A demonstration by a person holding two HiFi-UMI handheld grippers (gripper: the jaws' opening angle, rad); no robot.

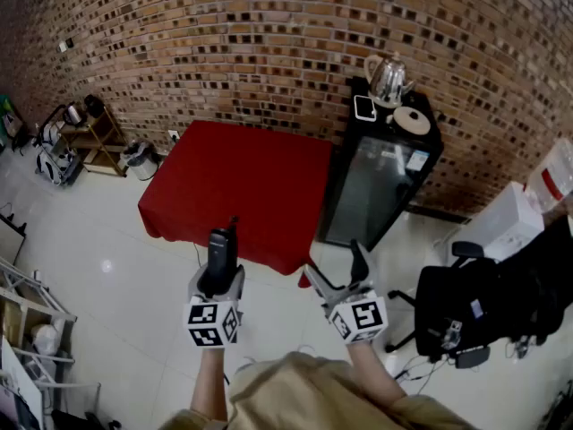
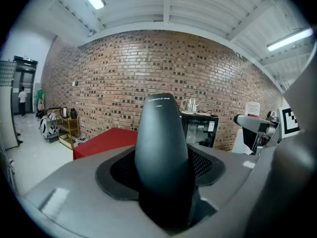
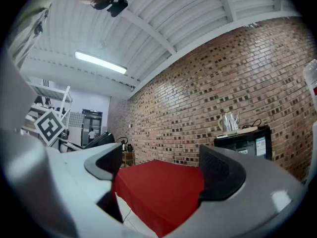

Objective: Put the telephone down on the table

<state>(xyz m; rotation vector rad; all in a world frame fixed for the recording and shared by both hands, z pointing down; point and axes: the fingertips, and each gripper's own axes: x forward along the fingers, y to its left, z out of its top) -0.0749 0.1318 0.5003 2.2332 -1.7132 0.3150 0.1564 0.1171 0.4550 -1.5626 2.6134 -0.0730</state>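
Note:
A black cordless telephone (image 1: 221,252) stands upright in my left gripper (image 1: 219,271), which is shut on it; in the left gripper view the telephone (image 2: 162,148) fills the gap between the jaws. The table with a red cloth (image 1: 242,186) lies ahead of both grippers, its near edge just beyond the telephone. My right gripper (image 1: 338,271) is open and holds nothing, to the right of the left one; through its jaws the red table (image 3: 163,190) shows.
A black cabinet (image 1: 380,173) with a kettle (image 1: 388,79) on top stands right of the table against the brick wall. A black office chair (image 1: 457,312) sits at the right. A small shelf rack (image 1: 89,137) is at the far left.

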